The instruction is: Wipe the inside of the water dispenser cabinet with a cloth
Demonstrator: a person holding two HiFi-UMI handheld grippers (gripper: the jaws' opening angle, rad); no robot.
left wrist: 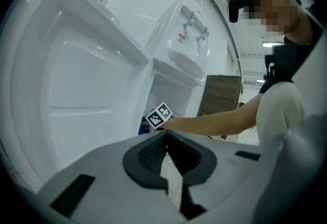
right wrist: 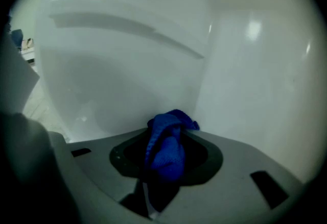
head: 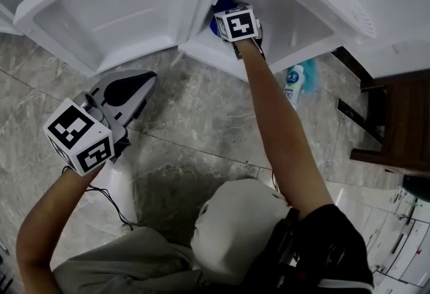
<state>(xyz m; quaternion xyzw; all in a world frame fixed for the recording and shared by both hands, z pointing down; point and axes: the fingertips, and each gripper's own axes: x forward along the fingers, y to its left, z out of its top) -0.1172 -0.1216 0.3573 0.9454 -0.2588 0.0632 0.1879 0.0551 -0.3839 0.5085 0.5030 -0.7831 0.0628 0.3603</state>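
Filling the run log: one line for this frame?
right gripper: shut on blue cloth, inside cabinet | left gripper: shut, empty | door: open

L gripper [left wrist: 166, 133] shut, empty, R gripper [left wrist: 159, 115] in open cabinet [left wrist: 171, 92]

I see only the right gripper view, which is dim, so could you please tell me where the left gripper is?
Observer: The left gripper hangs outside the cabinet, over the stone floor, facing the inner side of the open door.
Operator: Thank you. Is it holding anything?
Observer: No. In the left gripper view its jaws are together with nothing between them.
Operator: Is anything on the floor nearby?
Observer: A white bottle with a teal label sits on the floor just right of the cabinet's opening.
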